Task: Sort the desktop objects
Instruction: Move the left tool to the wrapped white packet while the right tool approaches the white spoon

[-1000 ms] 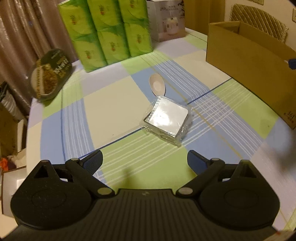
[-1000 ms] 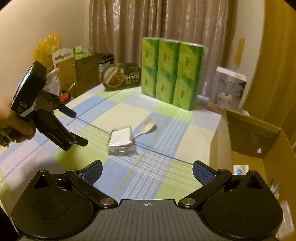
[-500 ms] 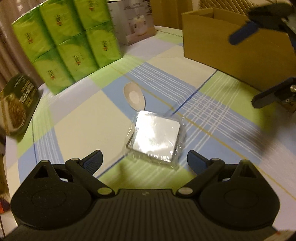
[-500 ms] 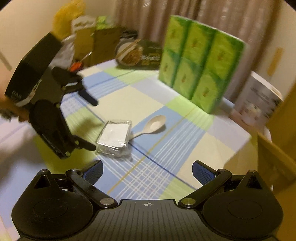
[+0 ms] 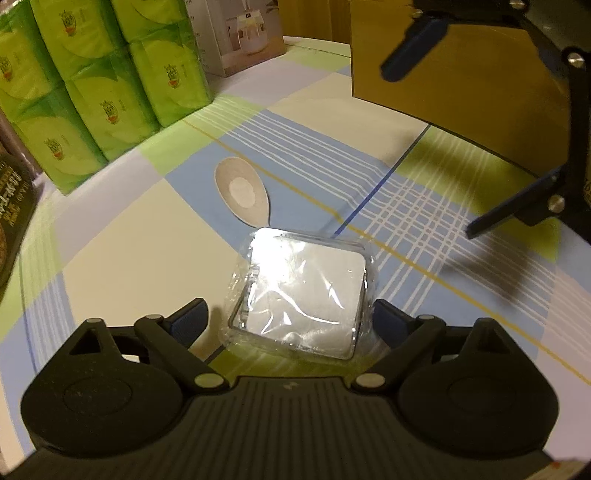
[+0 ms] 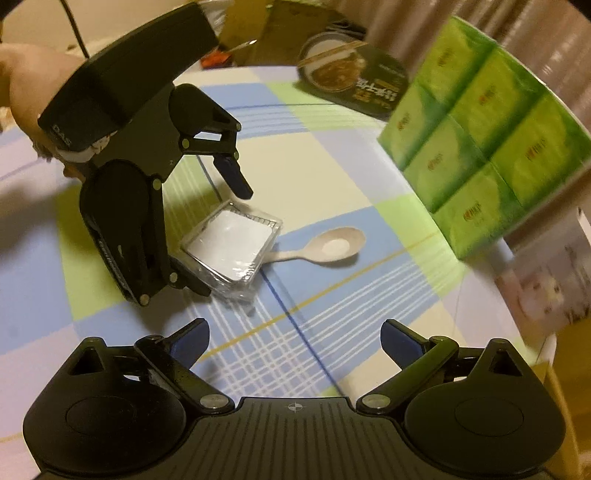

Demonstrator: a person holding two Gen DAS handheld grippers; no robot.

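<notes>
Square white plastic-wrapped packet (image 5: 301,291) on checked tablecloth (image 5: 122,236), bracketed by spread left gripper (image 5: 288,321). Grasp step: needs closing, lifting toward brown cardboard box (image 5: 443,70). Right gripper (image 6: 293,341) apart, empty.

a home: checked tablecloth (image 5: 122,236), curtains (image 6: 546,33), tissue packs (image 5: 92,74).

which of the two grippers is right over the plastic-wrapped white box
The left gripper: its open fingers straddle the plastic-wrapped white box on the tablecloth. The right gripper hangs back, open, with nothing between its fingers.
</notes>
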